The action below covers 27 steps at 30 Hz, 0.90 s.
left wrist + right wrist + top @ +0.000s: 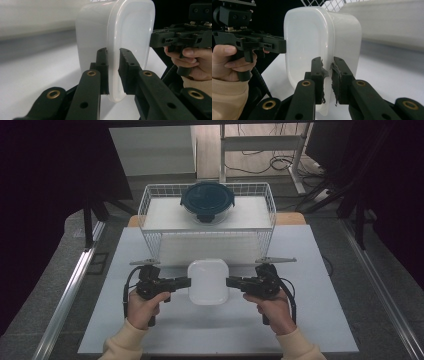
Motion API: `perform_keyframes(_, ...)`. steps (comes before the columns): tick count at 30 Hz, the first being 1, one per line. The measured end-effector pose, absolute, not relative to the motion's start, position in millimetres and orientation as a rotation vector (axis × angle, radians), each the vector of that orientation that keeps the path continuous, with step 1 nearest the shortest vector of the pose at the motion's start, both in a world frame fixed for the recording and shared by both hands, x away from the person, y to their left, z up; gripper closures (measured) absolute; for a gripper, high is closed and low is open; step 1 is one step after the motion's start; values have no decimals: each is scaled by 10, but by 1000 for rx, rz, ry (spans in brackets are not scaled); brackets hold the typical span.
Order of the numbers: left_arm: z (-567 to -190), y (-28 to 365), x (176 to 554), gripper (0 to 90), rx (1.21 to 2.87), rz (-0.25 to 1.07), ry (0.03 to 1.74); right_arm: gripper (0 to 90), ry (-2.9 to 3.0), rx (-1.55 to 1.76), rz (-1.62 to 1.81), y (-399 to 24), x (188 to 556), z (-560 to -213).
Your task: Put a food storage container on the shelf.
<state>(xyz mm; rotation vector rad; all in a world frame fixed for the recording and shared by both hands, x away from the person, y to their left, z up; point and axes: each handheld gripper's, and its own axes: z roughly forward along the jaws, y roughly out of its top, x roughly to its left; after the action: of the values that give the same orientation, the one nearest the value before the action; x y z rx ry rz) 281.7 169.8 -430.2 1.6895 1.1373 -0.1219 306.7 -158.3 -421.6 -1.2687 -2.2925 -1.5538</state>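
A white plastic box (208,281) with rounded corners and a lid hangs between my two grippers, in front of the wire basket. My left gripper (187,282) is shut on the rim at its left side. In the left gripper view the jaws (113,57) pinch the thin lip of the box (130,32), and the right gripper (160,37) grips the far side. My right gripper (229,282) is shut on the opposite rim. In the right gripper view its worn pads (327,65) clamp the lip of the box (312,32), with the left gripper (279,45) beyond.
A white wire basket (150,205) stands at the back of the white table (310,320). Inside it sits a round glass container with a dark blue lid (207,200). Dark floor and metal rails flank the table.
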Motion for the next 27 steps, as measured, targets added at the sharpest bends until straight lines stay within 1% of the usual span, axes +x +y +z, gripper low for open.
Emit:
perform_keyframes(6, -4052, 1717, 2851, 793, 1682, -92, 1113, 792, -2334, -1242, -1590, -1554, 3105, -3959)
perform_keyframes(12, -3707, 1727, 2923, 792, 1695, -28, 1085, 790, -2370, -1225, -1635, -1517, 3175, -3677)
perform_keyframes(19, -3465, 1758, 3030, 792, 1666, -31, 1065, 790, -2375, -1202, -1681, -1508, 3271, -3369)
perform_keyframes(27, -3138, 1798, 3073, 791, 1660, 14, 1036, 790, -2401, -1174, -1727, -1463, 3314, -3030)
